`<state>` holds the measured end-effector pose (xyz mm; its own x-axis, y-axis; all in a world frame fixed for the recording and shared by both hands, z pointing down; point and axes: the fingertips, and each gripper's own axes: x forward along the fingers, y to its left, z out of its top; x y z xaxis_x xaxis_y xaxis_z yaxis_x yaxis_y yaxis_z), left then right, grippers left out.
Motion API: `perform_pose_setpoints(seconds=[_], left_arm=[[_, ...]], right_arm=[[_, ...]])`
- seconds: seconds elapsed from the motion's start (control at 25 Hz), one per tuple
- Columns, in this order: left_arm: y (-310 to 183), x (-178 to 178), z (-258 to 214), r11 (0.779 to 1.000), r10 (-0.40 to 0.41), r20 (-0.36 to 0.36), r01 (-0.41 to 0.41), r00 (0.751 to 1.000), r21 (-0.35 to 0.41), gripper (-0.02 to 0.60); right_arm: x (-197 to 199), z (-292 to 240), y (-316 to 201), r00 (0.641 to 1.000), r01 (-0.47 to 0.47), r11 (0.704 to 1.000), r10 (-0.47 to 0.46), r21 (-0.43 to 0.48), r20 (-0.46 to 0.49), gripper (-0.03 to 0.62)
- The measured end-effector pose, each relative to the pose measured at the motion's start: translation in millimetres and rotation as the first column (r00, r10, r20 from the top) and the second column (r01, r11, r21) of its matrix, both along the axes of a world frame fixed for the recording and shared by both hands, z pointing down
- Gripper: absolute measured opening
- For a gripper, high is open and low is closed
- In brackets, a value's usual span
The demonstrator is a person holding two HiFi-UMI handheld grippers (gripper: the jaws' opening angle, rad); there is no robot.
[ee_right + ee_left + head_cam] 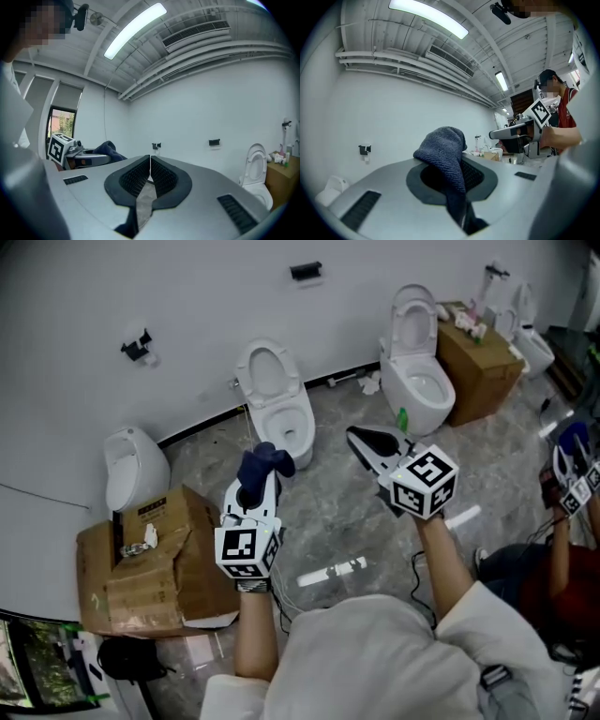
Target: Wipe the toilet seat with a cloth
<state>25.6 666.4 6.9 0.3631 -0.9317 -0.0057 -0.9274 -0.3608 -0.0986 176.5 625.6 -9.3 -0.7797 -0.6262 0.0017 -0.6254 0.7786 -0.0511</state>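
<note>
The blue cloth (265,463) sits clamped in the left tool (254,487).

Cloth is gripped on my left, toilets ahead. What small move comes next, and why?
Probably move the left hand-held gripper forward and down toward the nearest toilet: it is shut on the blue cloth but held level in mid-air, apart from it.
</note>
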Motion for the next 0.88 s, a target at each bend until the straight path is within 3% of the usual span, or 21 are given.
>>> perform_pose_setpoints(seconds=[0.56,0.88], left_arm=[[-16,7,11,0.997,-0.070,-0.022,0.069,0.997,-0.022,0.038],[-89,-11,33,0.999,-0.033,-0.051,0.031,0.998,-0.031,0.038]], right_arm=[[31,25,-32,0.999,0.037,0.998,-0.037,-0.058,0.006,0.029],[12,33,-94,0.999,-0.034,0.997,0.036,-0.069,0.027,0.029]])
